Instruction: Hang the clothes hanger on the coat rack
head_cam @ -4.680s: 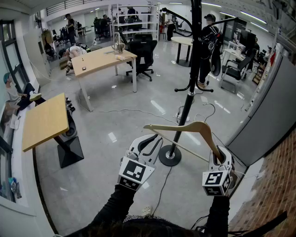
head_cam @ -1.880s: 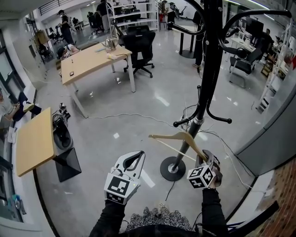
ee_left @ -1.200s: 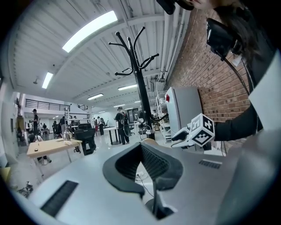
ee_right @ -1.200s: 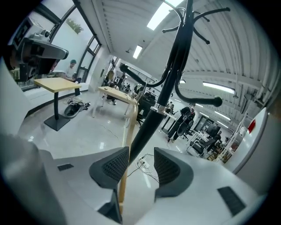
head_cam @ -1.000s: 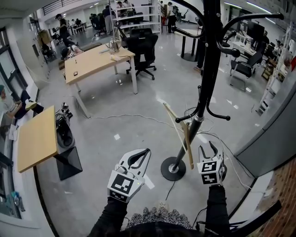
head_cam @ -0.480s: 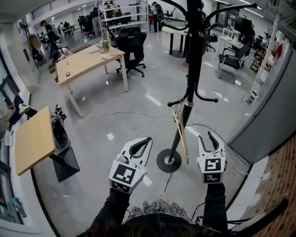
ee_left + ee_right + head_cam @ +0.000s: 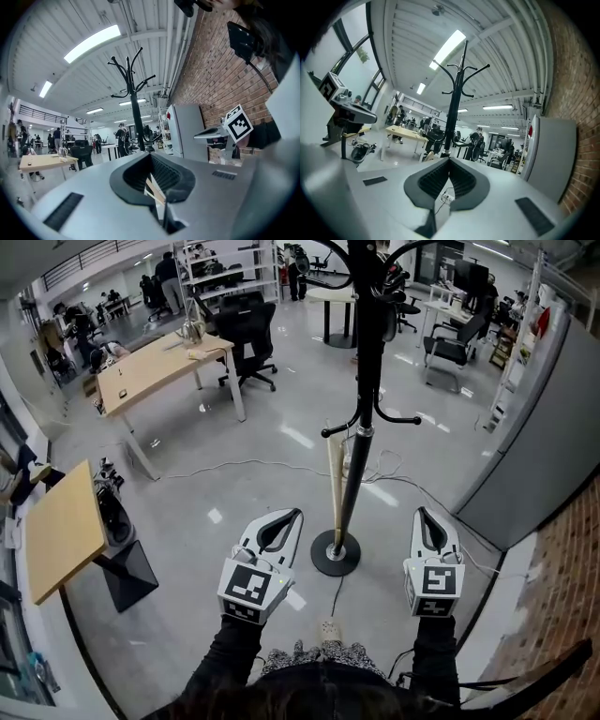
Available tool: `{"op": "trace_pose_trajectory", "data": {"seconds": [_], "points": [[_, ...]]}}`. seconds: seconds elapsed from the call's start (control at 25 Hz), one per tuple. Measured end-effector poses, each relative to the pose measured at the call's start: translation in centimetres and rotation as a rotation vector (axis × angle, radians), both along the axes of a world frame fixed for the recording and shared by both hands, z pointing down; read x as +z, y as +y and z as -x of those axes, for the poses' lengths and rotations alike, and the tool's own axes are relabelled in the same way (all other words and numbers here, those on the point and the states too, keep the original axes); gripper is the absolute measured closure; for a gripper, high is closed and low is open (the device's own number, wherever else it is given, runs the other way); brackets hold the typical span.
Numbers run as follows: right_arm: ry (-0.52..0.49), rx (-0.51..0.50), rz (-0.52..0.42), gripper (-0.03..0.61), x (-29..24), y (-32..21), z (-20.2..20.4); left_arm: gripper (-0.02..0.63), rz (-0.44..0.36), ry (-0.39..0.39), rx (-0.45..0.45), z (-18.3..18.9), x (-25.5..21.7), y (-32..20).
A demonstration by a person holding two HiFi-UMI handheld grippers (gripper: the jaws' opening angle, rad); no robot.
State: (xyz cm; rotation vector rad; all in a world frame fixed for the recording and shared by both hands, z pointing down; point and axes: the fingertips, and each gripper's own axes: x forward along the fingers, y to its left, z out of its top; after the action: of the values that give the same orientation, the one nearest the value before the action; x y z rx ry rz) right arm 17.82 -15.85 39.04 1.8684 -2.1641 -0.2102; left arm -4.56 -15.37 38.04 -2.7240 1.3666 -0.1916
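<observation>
The black coat rack [image 7: 362, 371] stands in the middle of the floor on a round base [image 7: 335, 554]. A wooden clothes hanger [image 7: 336, 482] hangs edge-on from one of its low hooks, beside the pole. My left gripper [image 7: 292, 514] is left of the base, shut and empty. Right of the base is my right gripper [image 7: 422, 513]; its jaws are closing and meet at the tips with nothing between them. The left gripper view shows the coat rack [image 7: 136, 117] beyond the left gripper [image 7: 151, 157]. In the right gripper view the coat rack [image 7: 453, 117] and hanger [image 7: 427, 156] stand ahead of the right gripper [image 7: 449, 161].
A white cable and a power strip [image 7: 328, 626] lie on the floor near my feet. A grey cabinet [image 7: 544, 446] and a brick wall [image 7: 572, 587] close off the right. Wooden desks [image 7: 155, 371] [image 7: 61, 526] and an office chair [image 7: 248, 334] stand to the left and back.
The hanger left my right gripper and now hangs on the rack, turned edge-on. The right jaws stood open half a second ago and are now together. Both grippers drew back.
</observation>
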Motion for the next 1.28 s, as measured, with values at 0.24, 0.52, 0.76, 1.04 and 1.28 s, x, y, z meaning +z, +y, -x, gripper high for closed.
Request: {"op": "trace_pose_trajectory", "data": {"seconds": [0.24,0.52,0.76,1.04,1.28], "points": [[0.005,-0.025,-0.003,0.568,-0.7,1.5,0.6,0.606,0.01,0.003,0.025,-1.0,0.2,0.6],[0.05,-0.049,0.001,0.569,-1.0,1.8,2.2,0.606,0.031,0.001,0.028,-1.3,0.7,0.3],[0.038,-0.037,-0.015,0.569,-1.6,1.1,2.3,0.606,0.023,0.004,0.004,-0.8,0.5,-0.8],[-0.084,-0.056,0.004,0.569,-0.3,0.6,2.2,0.606,0.032,0.003,0.0,-0.7,1.1,-1.4],[-0.083,-0.049,0.004,0.571,-0.7,0.0,1.8,0.606,0.041,0.012,0.002,-0.9,0.8,-2.2]]}}
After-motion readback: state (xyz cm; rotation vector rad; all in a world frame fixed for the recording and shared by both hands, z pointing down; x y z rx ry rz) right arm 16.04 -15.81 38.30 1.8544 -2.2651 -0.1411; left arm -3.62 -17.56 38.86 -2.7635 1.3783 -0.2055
